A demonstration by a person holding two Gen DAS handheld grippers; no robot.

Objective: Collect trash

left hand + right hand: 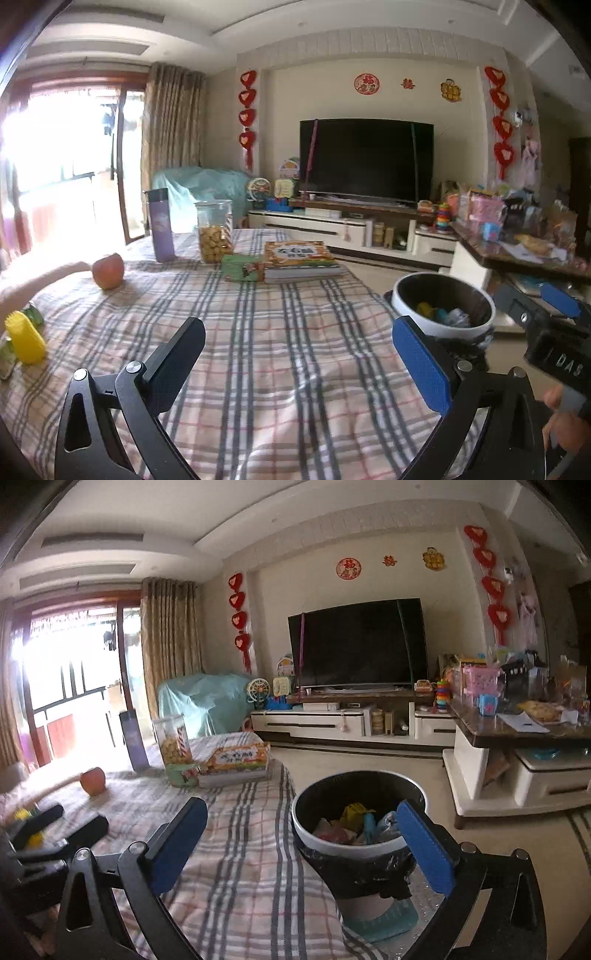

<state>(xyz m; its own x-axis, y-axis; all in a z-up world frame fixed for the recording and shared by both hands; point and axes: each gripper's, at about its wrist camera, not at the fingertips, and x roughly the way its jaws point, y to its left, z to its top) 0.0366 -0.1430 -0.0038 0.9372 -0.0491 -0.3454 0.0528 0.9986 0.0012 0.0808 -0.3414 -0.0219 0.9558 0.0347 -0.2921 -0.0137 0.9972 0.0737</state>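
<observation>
Left gripper [299, 354]: jaws spread as wide as they go, nothing between the pads, hanging over bare checked tablecloth [258, 332].
Right gripper [303, 840]: wide open too and empty; its right pad lines up in front of the bin's rim in the right wrist view, though I can't tell whether it touches.
Bin [360, 812]: round, white-rimmed, black-lined, standing just off the right edge of the table; crumpled wrappers, yellow, blue and clear, already lie inside.
What's left on the table: at the far left edge there's a yellow cup-like piece [25, 341] with something green [35, 314] just behind it. That looks like the remaining trash, though both are small and half cut off.
Not trash, by my call: the apple [108, 270], the purple bottle [160, 225], the cookie jar [215, 230] and the stacked books [301, 260] at the far side.
Step in hand: both hands empty, so it's the reach for the next piece.
How to do it well: send the left gripper, it's nearer that edge. Come in low, straddle the yellow piece across its narrow side, close gently since it may crush or skid on cloth.
Watch out: a person's arm [40, 277] lies along that left edge near the apple. Give it room, and keep the cloth out of the pinch.
</observation>
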